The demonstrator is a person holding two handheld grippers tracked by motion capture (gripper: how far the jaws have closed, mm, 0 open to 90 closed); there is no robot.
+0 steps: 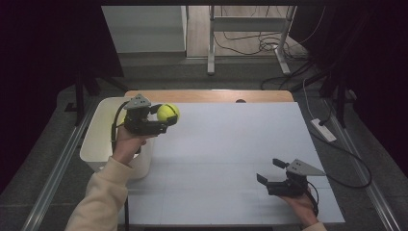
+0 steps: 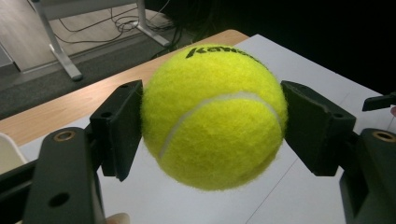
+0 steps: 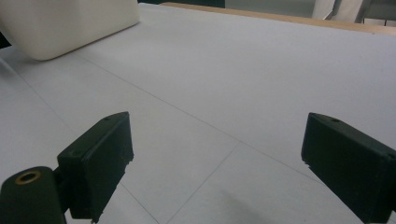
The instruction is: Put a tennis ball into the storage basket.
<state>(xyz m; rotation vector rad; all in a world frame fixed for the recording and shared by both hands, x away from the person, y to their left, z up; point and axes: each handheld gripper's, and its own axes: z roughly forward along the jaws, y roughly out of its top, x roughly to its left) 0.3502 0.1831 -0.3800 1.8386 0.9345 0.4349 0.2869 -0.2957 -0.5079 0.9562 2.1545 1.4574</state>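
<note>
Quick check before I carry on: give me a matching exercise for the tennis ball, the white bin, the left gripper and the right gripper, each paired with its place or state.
Things:
1. tennis ball
2. white bin
3. left gripper
4. right gripper

Places or states:
A. jaws apart, nothing between them, low over the white table
B. at the table's left edge
C. clamped between two black jaws, off the table
D. shut on the ball, next to the bin

Pairs: 1-C, 2-B, 3-D, 4-A
</note>
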